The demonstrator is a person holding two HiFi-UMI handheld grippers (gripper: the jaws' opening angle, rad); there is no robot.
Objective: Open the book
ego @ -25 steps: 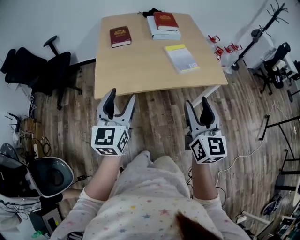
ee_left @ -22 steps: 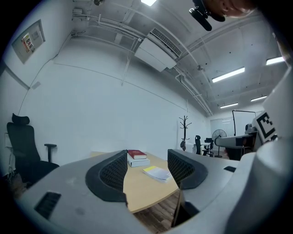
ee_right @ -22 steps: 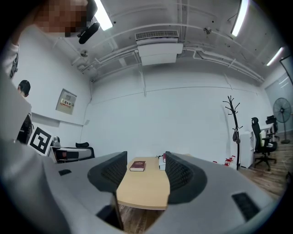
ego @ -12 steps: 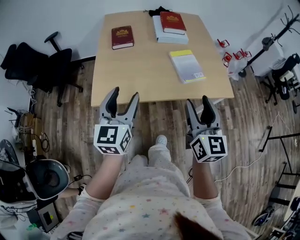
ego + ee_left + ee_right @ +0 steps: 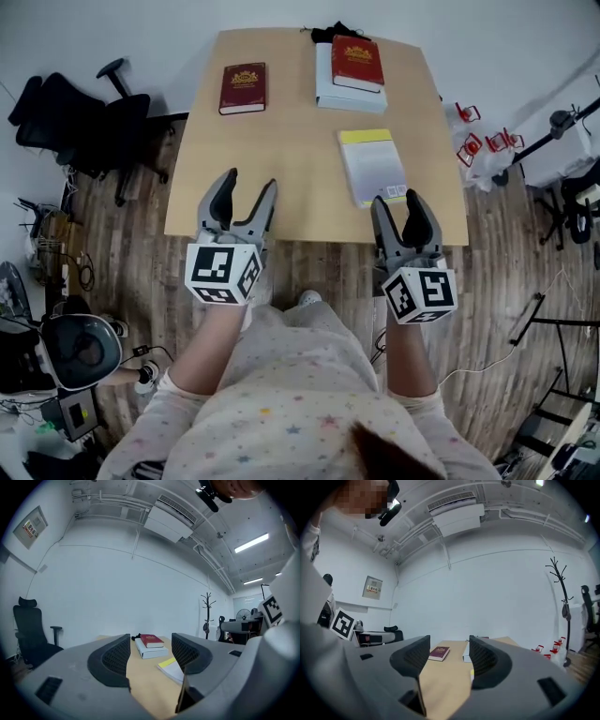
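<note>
Two grippers hover at the near edge of the bench (image 5: pixel 281 141): your left gripper (image 5: pixel 249 183) and right gripper (image 5: pixel 396 199) both have their jaws wide apart with nothing between them. Four shut books lie ahead: a dark red book (image 5: pixel 243 88) at the far left, a red book (image 5: pixel 357 63) stacked on a thick white book (image 5: pixel 349 94) at the far edge, and a yellow-edged booklet (image 5: pixel 372 166) just beyond your right gripper. In the left gripper view, a jaw hides the dark red book. In the right gripper view, a jaw covers most of the stack and the booklet. The black object (image 5: pixel 330 31) behind the stack is too small to make out.
</note>
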